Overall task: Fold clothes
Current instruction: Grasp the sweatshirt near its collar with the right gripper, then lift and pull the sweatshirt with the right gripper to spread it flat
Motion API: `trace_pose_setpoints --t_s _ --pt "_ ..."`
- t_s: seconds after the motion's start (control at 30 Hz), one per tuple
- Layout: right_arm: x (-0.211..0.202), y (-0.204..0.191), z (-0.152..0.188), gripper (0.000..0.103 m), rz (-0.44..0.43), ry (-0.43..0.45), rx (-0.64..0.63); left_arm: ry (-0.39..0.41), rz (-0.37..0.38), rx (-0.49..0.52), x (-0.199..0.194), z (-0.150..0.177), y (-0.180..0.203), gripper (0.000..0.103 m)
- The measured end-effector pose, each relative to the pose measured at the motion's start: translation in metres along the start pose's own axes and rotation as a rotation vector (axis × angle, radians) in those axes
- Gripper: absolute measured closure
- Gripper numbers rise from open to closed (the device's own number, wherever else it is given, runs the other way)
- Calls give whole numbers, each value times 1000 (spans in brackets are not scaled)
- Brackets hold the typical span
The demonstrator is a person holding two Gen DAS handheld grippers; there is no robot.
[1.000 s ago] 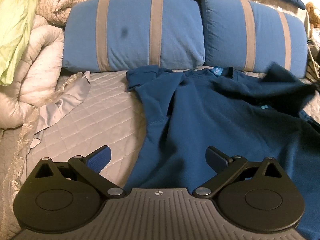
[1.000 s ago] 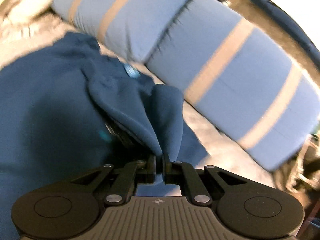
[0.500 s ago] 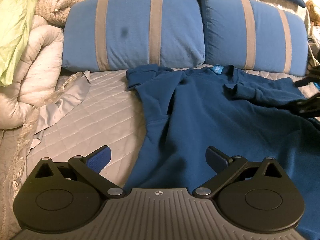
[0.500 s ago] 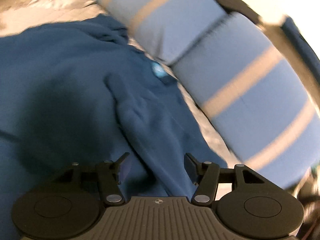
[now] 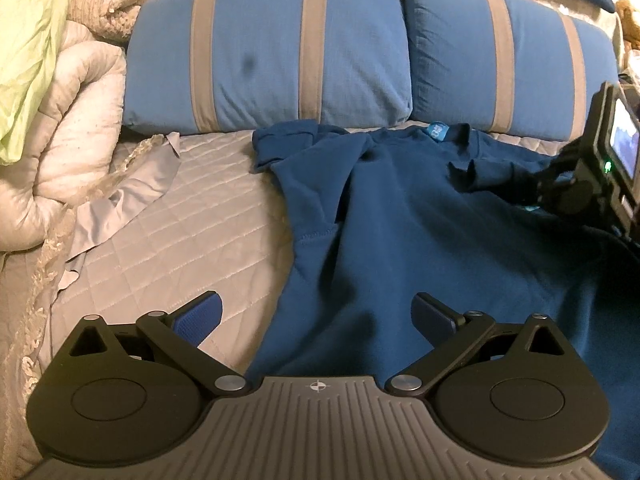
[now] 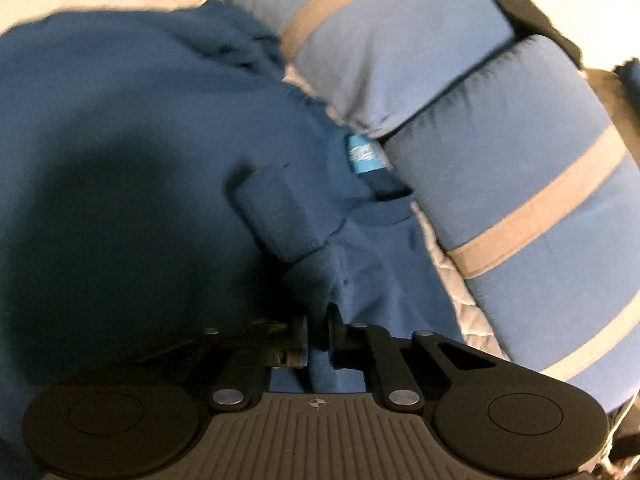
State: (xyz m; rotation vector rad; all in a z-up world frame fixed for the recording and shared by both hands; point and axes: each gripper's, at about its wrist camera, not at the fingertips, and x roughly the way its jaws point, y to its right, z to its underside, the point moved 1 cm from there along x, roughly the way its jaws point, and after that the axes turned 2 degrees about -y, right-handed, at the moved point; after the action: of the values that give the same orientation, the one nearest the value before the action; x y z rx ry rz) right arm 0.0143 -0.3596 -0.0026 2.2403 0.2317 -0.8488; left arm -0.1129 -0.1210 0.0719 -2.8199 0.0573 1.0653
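Observation:
A dark blue sweatshirt [image 5: 400,220] lies flat on the grey quilted bed, collar label [image 5: 437,132] toward the pillows. Its right sleeve [image 6: 280,220] is laid across the chest, cuff pointing left. My right gripper [image 6: 318,330] is low on that sleeve near the shoulder; its jaws are closing and pinch a fold of the blue fabric between the pads. From the left wrist view the right gripper [image 5: 540,188] shows at the far right edge. My left gripper [image 5: 316,316] hovers open over the sweatshirt's lower left side, nothing between its fingers. The left sleeve [image 5: 288,144] lies bunched by the pillow.
Two blue pillows with grey stripes [image 5: 272,60] [image 5: 508,60] line the head of the bed. A rolled pale duvet [image 5: 60,140] and a green cloth [image 5: 32,40] are piled at the left. Bare quilt [image 5: 180,240] lies left of the sweatshirt.
The right gripper laid the lifted sleeve across the chest, opened, dropped lower and shut again on the fabric near the shoulder. The left gripper has stayed still and open.

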Motion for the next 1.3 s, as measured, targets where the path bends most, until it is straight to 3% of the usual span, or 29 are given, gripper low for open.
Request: trace_pose_setpoints --t_s 0.2,0.47,0.77,0.93,1.07,1.17,1.3 --pt "-26 35 -9 94 45 74 91 -5 -6 5 0 0 2 0" --pt "-57 78 0 94 77 108 161 -9 -10 13 0 0 1 0" --pt "-98 192 38 94 121 138 433 -11 -39 38 -1 0 6 0" --pt "-133 280 100 95 240 119 610 -26 -35 36 0 -1 6 0" --pt "-164 340 174 95 371 77 772 -42 30 -26 2 -1 -4 0" --pt "-177 360 245 95 431 29 968 -52 92 -113 4 0 -16 0" --pt "-165 348 342 94 440 -71 1241 -53 158 -209 5 2 -29 0"
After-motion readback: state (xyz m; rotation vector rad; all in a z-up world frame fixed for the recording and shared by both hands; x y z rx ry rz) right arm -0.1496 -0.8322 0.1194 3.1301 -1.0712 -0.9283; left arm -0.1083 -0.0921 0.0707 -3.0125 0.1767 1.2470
